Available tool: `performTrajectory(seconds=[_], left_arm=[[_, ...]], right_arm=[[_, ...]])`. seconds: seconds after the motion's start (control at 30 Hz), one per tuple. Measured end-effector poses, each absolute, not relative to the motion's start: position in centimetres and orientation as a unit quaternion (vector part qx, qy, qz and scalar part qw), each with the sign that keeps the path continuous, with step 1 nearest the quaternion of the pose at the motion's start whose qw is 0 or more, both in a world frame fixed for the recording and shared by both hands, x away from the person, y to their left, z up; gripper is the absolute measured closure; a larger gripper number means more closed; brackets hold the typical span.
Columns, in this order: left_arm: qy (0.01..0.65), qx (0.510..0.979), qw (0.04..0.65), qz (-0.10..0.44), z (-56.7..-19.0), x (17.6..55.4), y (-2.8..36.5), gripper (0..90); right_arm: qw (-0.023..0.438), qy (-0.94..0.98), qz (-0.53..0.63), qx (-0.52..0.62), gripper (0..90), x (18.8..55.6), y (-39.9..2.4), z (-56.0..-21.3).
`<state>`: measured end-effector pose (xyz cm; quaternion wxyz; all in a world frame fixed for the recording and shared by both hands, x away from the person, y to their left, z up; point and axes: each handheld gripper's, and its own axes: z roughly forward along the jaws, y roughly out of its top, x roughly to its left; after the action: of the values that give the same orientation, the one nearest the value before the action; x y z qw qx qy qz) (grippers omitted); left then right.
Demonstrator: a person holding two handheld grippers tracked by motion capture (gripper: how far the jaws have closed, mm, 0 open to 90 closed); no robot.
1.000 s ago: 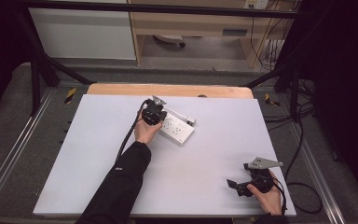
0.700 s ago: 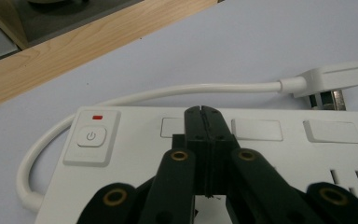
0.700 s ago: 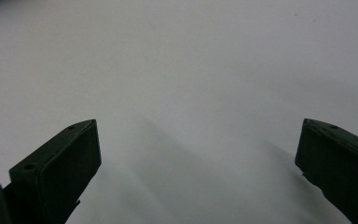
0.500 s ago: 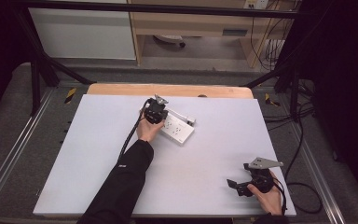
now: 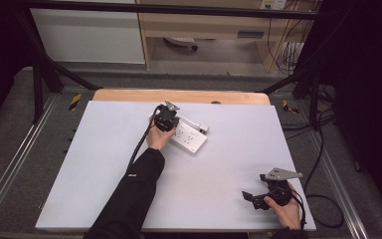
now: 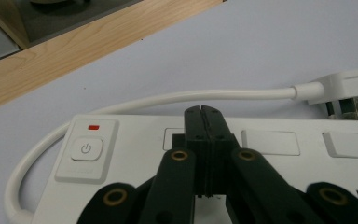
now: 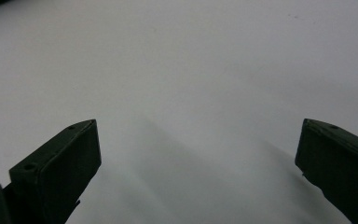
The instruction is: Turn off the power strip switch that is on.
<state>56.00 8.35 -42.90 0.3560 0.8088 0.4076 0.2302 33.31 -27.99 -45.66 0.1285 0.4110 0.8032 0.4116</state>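
A white power strip (image 5: pixel 191 138) lies near the table's far middle, its white cord (image 6: pixel 177 98) looping to a white plug (image 6: pixel 345 88) beside it. In the left gripper view the strip (image 6: pixel 270 144) carries a power button (image 6: pixel 86 148) with a small red light above it. My left gripper (image 6: pixel 202 108) is shut, both jaws pressed together with nothing between them, tips low over the strip just right of the button. From above, that gripper (image 5: pixel 166 119) sits at the strip's left end. My right gripper (image 5: pixel 251 199) rests open near the table's front right corner, jaws (image 7: pixel 196 140) wide over bare table.
The white tabletop (image 5: pixel 104 164) has a wooden strip (image 5: pixel 179 96) along its far edge. Black frame rails run along both sides, and cables (image 5: pixel 323 149) hang off to the right. A cabinet and shelving stand beyond the table.
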Motion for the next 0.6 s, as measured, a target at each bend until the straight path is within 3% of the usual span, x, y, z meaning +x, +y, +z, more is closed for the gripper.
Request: performTrajectory(seconds=[0.6], left_arm=[[0.395,0.809,0.373,0.224,-43.45,55.69,7.55,90.0]], right_arm=[[0.128,0.802,0.415,0.411,0.8,33.28,-28.04,-45.59]])
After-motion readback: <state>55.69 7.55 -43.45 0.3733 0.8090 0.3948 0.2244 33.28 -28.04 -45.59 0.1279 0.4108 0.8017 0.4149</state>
